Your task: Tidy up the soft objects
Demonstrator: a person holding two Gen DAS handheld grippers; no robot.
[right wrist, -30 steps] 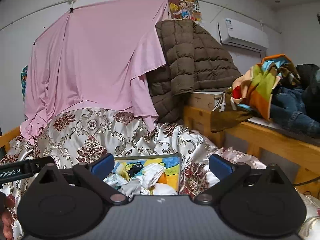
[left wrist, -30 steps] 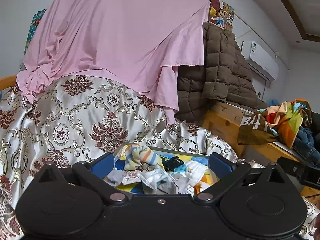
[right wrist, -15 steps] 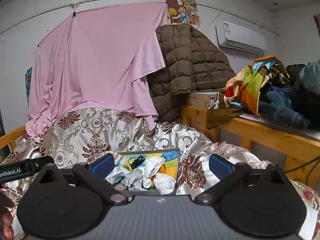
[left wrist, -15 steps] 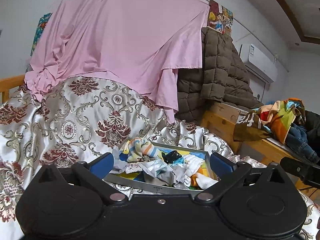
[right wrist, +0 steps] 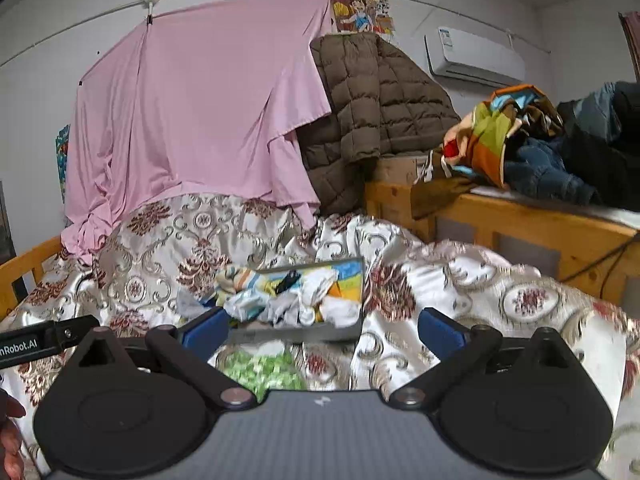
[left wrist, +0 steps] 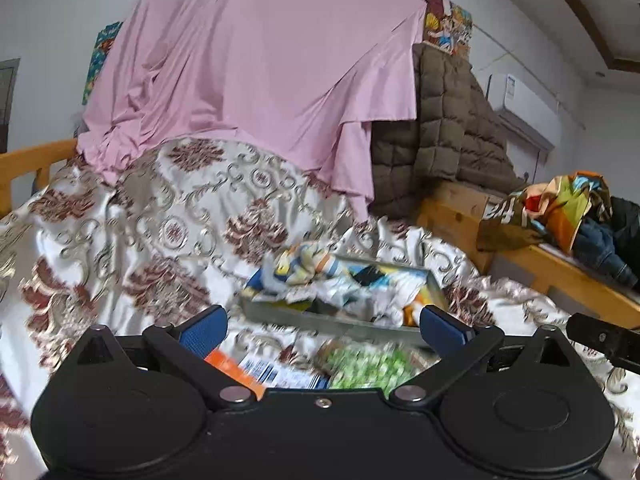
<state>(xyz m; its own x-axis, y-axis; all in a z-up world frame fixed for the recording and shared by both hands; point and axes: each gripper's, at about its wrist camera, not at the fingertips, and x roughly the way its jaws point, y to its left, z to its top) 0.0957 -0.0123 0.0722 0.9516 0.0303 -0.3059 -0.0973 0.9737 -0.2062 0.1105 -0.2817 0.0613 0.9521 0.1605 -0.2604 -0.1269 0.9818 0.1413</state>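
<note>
A shallow tray [left wrist: 320, 320] lies on the patterned bedspread, heaped with small soft items: a striped sock bundle [left wrist: 304, 266], white and light-coloured pieces, one black piece. The tray also shows in the right wrist view [right wrist: 296, 334]. A green-and-white soft item [left wrist: 366, 366] lies on the bedspread just in front of the tray; it shows in the right wrist view too [right wrist: 262, 368]. An orange, white and blue packet [left wrist: 260, 372] lies beside it. My left gripper [left wrist: 322, 330] is open and empty, short of the tray. My right gripper [right wrist: 322, 326] is open and empty too.
A floral satin bedspread [left wrist: 160, 232] covers the bed. A pink sheet [left wrist: 260, 80] and a brown quilted jacket [left wrist: 452, 140] hang behind. A wooden bench [right wrist: 520, 220] at right carries piled clothes [right wrist: 540, 148]. A wooden bed rail [left wrist: 28, 164] is at left.
Both grippers have drawn back and risen from the tray, so it now sits farther off. The green-and-white item and the orange packet have come into view in front of it.
</note>
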